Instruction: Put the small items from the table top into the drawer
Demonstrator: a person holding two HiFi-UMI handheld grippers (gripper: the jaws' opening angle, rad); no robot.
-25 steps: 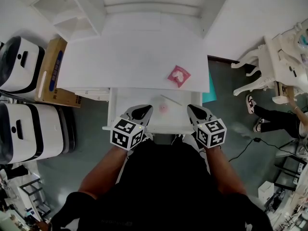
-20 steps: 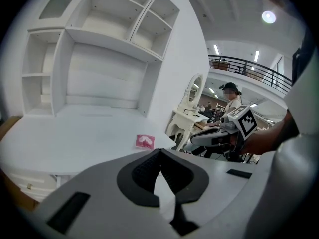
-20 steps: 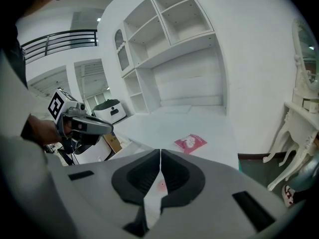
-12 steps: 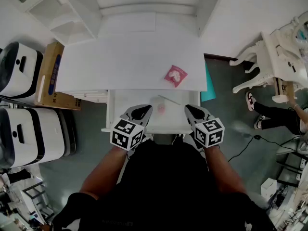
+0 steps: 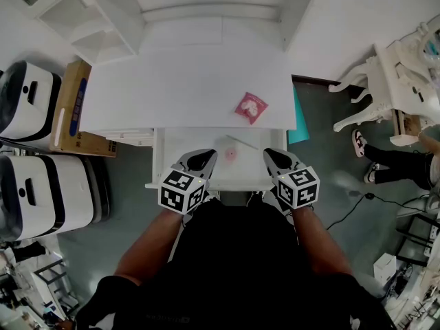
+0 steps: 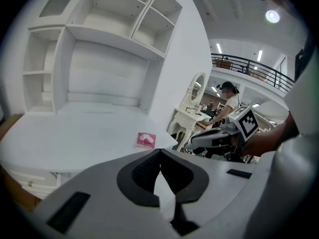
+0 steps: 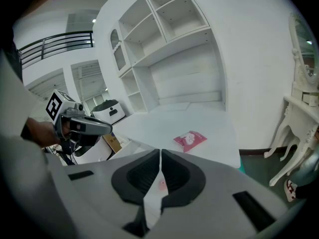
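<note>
A pink packet point(image 5: 251, 107) lies flat on the white table top point(image 5: 172, 81) near its front right corner; it also shows in the left gripper view point(image 6: 146, 140) and the right gripper view point(image 7: 190, 139). Below the table's front edge a white drawer point(image 5: 165, 157) stands pulled out. A small pink item point(image 5: 232, 155) and a pale flat thing point(image 5: 242, 143) lie inside it. My left gripper point(image 5: 206, 158) hovers shut and empty over the drawer's front left. My right gripper point(image 5: 273, 158) is shut and empty over its front right. The packet is apart from both.
A white shelf hutch point(image 5: 110, 19) stands at the table's back. On the floor to the left are a cardboard box point(image 5: 72, 105) and two white machines point(image 5: 27, 91). To the right stand white ornate furniture point(image 5: 392, 88) and a person's feet point(image 5: 364, 160).
The head view has shifted slightly. Both grippers stay shut above the drawer's front, and the pink packet has not moved.
</note>
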